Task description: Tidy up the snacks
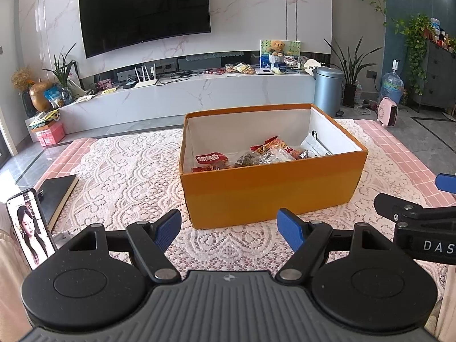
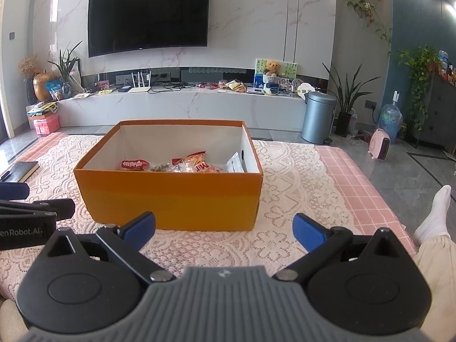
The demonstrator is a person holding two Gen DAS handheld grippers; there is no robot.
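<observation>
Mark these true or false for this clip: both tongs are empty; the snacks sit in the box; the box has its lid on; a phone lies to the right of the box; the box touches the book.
1. Both tongs are empty. True: the left tongs and right tongs are open with nothing between the fingers.
2. The snacks are in the box. True: the snacks lie inside the box.
3. The box has its lid on. False: it is open at the top.
4. A phone lies to the right of the box. False: the phone is at the left, near the book.
5. The box touches the book. False: bare lace cloth lies between them.
</observation>
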